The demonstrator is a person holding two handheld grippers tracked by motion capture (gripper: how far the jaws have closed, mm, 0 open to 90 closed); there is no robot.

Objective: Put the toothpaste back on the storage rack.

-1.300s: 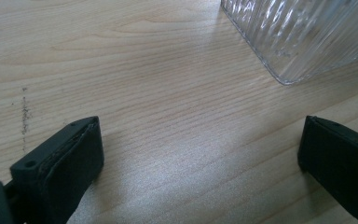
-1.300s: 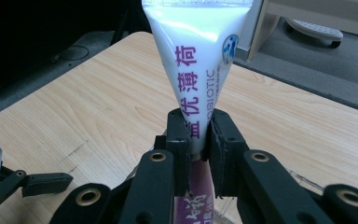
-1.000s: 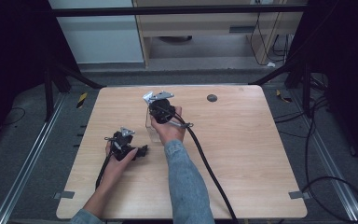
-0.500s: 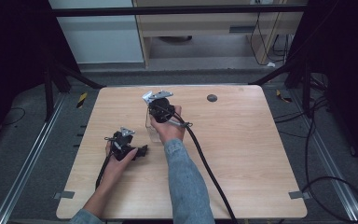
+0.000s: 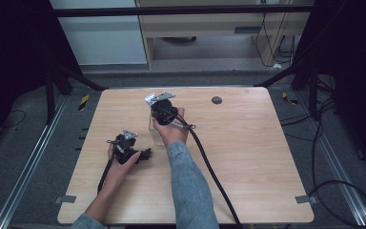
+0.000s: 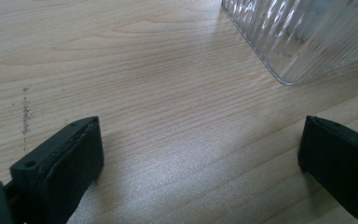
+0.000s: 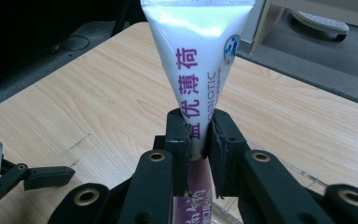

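Over the ribbed clear container (image 6: 307, 37), the right hand-held gripper (image 7: 199, 135) pinches a white tube (image 7: 196, 70) upright; lower it straight. At eight o'clock, the left hand-held gripper (image 6: 200, 154) gapes wide, empty on the surface (image 5: 248, 157).

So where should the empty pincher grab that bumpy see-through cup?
Probably by the ribbed glass cup wall near its base, coming in level from the side. The left gripper is open and already points at it, with wood table between. The top is taken: the right gripper holds a tube there.
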